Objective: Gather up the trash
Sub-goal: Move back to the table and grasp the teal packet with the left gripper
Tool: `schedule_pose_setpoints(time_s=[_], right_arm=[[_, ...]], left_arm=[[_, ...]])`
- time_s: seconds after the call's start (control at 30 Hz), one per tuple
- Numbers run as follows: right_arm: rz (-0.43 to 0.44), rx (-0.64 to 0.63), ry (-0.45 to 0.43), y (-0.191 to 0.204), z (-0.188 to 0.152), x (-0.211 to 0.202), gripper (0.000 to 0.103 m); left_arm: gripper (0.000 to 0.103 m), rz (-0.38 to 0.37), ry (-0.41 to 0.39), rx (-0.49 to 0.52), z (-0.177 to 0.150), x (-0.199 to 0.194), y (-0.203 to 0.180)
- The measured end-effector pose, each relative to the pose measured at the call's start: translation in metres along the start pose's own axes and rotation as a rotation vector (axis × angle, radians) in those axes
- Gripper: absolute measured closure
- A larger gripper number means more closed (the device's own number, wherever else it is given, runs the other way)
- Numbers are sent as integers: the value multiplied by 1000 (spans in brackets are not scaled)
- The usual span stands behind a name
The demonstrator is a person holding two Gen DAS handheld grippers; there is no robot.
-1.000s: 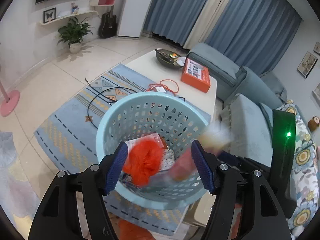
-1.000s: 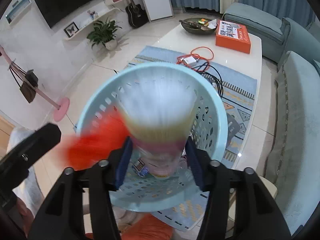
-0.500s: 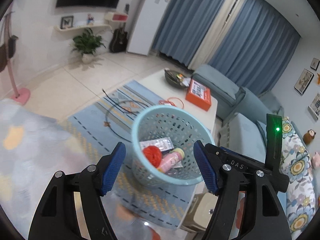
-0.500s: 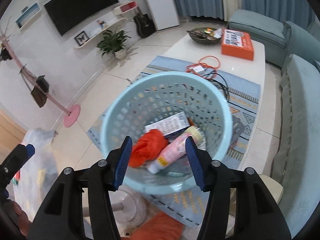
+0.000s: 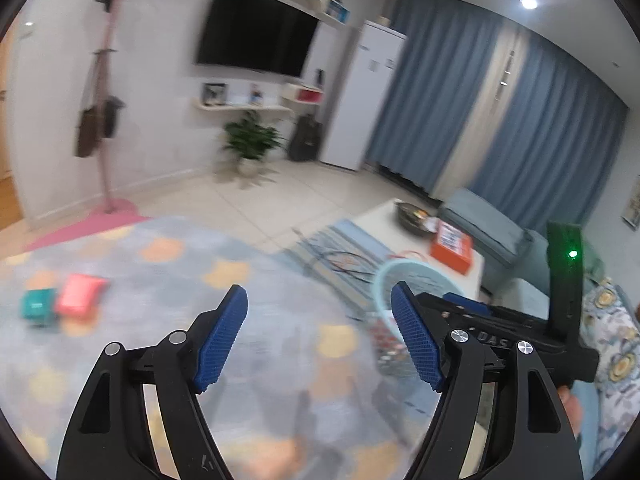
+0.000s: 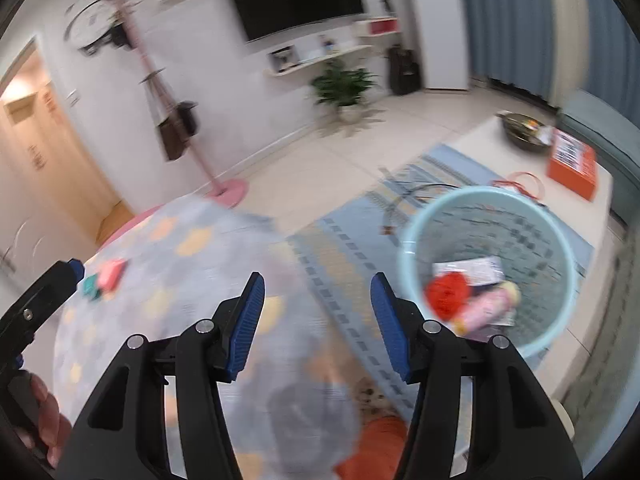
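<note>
Left gripper jaws opening, empty; right gripper jaws parted, empty.

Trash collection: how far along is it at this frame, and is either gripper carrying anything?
Done: the basket already holds a red ball, a pink bottle and a white wrapper. In hand: nothing; the right gripper is open and empty, and the left gripper's jaws are opening with nothing between them. Left: a pink packet and a teal packet lie on the cloth.

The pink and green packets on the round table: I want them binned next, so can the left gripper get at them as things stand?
Probably yes. The left gripper is empty, its jaws opening, and the cloth-covered table looks bare around the pink packet and green packet; blur hides detail.
</note>
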State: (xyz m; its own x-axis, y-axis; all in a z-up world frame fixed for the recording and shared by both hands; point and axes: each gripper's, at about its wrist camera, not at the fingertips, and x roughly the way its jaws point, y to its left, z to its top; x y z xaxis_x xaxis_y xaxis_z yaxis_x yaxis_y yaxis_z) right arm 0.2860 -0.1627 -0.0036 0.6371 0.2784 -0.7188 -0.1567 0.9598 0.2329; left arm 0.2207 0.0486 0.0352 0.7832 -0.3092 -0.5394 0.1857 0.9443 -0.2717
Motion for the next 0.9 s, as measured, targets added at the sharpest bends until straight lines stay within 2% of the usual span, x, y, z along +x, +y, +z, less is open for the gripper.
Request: schedule_pose_setpoints(time_s=[0.23, 0.43, 0.63, 0.77, 0.9], right_arm=[[69, -123, 45, 84, -3, 27, 46], [90, -202, 71, 143, -3, 53, 46], [113, -268, 90, 195, -4, 81, 46], [129, -298, 105, 221, -7, 95, 46], [135, -308, 113, 241, -6, 109, 46]], left_arm=[[27, 171, -54, -109, 0, -39, 94], [27, 311, -30, -231, -1, -42, 192], [27, 349, 93, -263, -12, -13, 251], [27, 341, 131, -282, -17, -1, 271], [29, 336, 137, -277, -19, 2, 275]])
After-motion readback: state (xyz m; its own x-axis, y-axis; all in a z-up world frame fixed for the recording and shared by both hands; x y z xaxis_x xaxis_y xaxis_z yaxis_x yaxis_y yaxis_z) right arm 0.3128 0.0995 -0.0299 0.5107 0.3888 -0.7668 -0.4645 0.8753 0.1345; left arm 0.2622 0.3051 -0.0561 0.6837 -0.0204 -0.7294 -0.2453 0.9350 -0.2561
